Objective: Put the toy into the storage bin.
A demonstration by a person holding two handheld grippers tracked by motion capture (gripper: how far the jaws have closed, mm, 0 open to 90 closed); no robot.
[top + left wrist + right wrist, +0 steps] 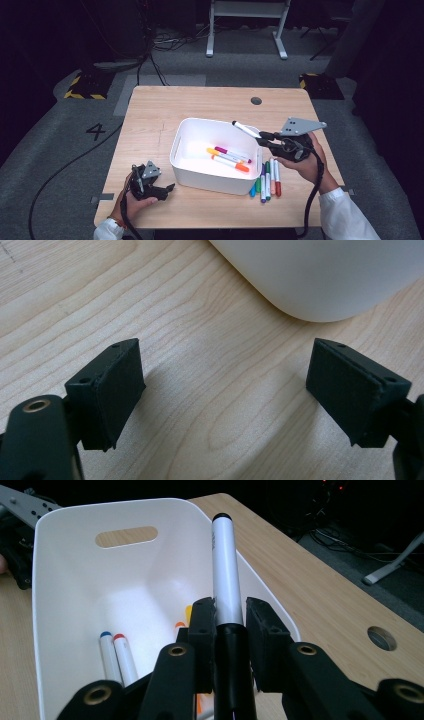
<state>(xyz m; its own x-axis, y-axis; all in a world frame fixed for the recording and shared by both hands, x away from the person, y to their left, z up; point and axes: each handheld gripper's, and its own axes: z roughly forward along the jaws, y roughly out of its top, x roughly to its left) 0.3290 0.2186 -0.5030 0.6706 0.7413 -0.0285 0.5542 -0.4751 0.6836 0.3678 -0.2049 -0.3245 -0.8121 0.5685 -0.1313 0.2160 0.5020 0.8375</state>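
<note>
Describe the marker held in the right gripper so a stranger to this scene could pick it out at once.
Start at the white bin in the middle of the wooden table. Above its right rim, the right gripper is shut on a black-and-white marker, which points out over the bin. Unlike the markers in the bin and the row on the table, it is in the air and shows no bright colour.

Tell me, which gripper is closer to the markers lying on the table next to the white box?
Right. The right gripper holds a black marker over the white box, just above the loose markers. The left gripper rests open across the box from them.
</note>
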